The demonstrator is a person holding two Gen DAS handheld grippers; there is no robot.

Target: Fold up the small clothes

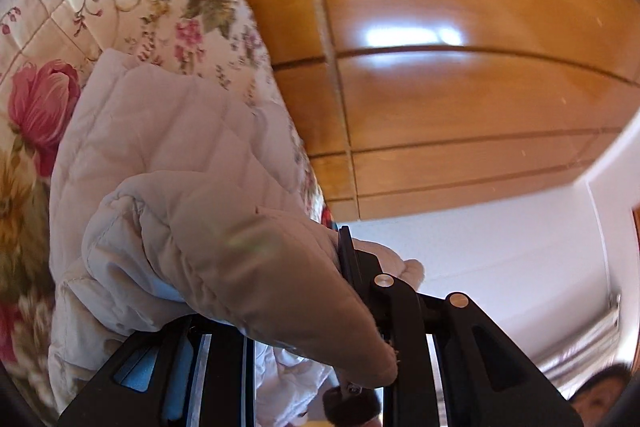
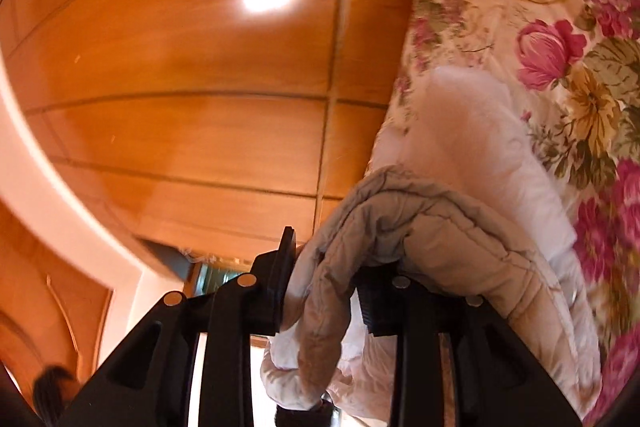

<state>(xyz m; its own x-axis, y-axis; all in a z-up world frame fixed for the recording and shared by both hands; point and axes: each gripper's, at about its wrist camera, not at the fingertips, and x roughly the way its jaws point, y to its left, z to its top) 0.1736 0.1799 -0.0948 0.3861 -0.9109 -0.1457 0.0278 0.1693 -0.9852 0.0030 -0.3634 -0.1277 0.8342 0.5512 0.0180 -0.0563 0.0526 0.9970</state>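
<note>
A small padded jacket (image 1: pixel 172 155), pale lilac-white outside and beige on its folded edge, hangs lifted in front of the floral bedspread. My left gripper (image 1: pixel 316 291) is shut on a beige quilted fold of it; the cloth drapes over and hides the left finger. In the right wrist view the same jacket (image 2: pixel 472 155) hangs from my right gripper (image 2: pixel 324 287), which is shut on a thick beige fold pinched between the two black fingers (image 2: pixel 286 267). Both cameras tilt upward.
A floral quilted bedspread (image 1: pixel 80 7) lies behind the jacket and also shows in the right wrist view (image 2: pixel 560 27). Glossy wooden wardrobe panels (image 1: pixel 460 27) fill the rest of the view. A white wall (image 1: pixel 500 255) and a person's head (image 1: pixel 608 391) show low down.
</note>
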